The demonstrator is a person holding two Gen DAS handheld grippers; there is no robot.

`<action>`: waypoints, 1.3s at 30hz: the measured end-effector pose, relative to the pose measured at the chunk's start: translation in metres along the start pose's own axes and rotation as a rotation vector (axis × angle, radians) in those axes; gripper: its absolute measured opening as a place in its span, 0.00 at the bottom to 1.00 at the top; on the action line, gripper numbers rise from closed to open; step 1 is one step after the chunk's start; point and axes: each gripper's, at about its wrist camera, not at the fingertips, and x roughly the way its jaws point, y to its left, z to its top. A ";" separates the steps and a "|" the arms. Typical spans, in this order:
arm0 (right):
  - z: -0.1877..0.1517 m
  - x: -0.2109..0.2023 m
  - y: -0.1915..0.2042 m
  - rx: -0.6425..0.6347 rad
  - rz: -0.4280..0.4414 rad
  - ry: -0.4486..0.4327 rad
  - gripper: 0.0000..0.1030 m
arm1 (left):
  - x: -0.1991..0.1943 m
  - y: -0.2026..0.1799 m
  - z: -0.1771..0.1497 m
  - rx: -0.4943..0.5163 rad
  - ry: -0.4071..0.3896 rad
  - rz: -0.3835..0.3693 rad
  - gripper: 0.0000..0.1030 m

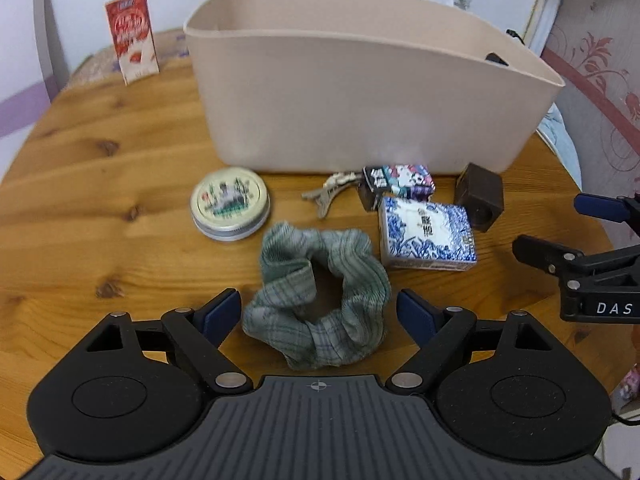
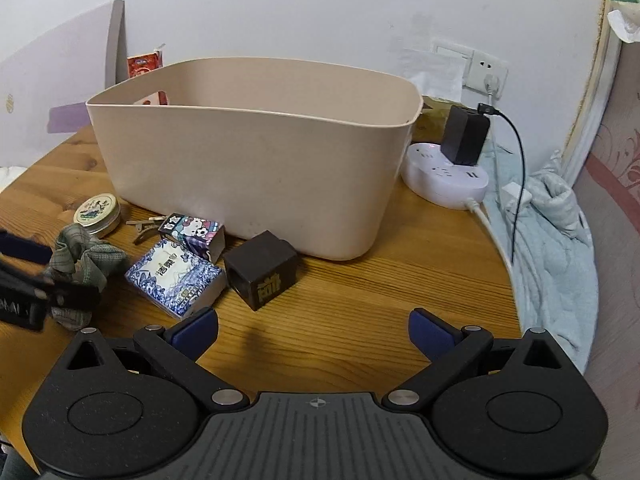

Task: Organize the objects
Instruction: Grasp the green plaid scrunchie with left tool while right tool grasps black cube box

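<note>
While both tools gape, left tool point(image 1: 318, 312) straddles scrunchie point(image 1: 320, 296) before bin point(image 1: 360, 92).

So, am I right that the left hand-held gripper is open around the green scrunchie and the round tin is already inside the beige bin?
Not quite: the round tin sits on the table in front of the beige bin, as the left wrist view shows. The left hand-held gripper is indeed open around the green scrunchie.

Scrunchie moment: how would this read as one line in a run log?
left gripper: open, straddling scrunchie | right gripper: open, over bare table | bin: nothing seen inside
</note>
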 end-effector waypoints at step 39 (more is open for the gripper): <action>0.006 0.037 0.009 0.029 0.097 -0.043 0.40 | -0.002 0.012 0.004 -0.024 -0.088 0.030 0.23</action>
